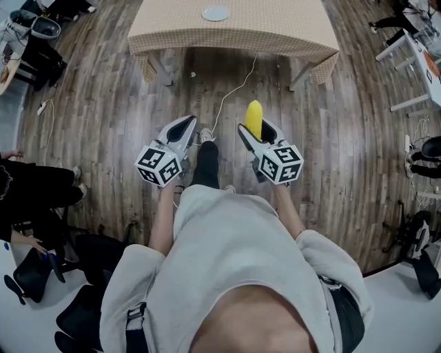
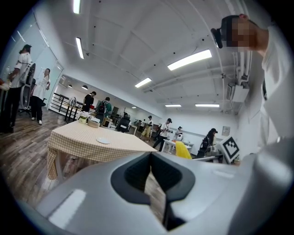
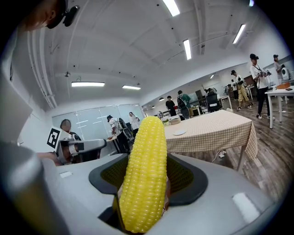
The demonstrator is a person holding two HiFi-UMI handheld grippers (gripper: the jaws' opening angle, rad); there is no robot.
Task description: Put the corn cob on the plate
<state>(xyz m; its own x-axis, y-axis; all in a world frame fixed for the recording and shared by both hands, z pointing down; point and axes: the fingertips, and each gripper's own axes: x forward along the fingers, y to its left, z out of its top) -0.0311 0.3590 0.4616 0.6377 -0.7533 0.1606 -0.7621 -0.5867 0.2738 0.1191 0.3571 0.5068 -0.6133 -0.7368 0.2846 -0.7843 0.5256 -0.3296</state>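
A yellow corn cob [image 1: 254, 118] [image 3: 144, 174] stands upright between the jaws of my right gripper [image 1: 256, 128] [image 3: 147, 170], which is shut on it. The cob's tip sticks out past the jaws. My left gripper [image 1: 191, 123] [image 2: 150, 158] is level with it on the left, jaws together and nothing between them. Both hang over the wooden floor, well short of the table [image 1: 275, 31] [image 2: 78, 137] [image 3: 216, 128] with the checked cloth. A small white plate [image 1: 216, 13] [image 2: 103, 141] [image 3: 179, 132] lies on that table. The corn cob [image 2: 183, 149] also shows in the left gripper view.
A white cable [image 1: 234, 89] runs across the floor from under the table towards my feet. A basket [image 2: 93, 122] sits at the table's far side. Several people stand behind it. Chairs [image 1: 41, 41] line the left, desks [image 1: 420, 62] the right.
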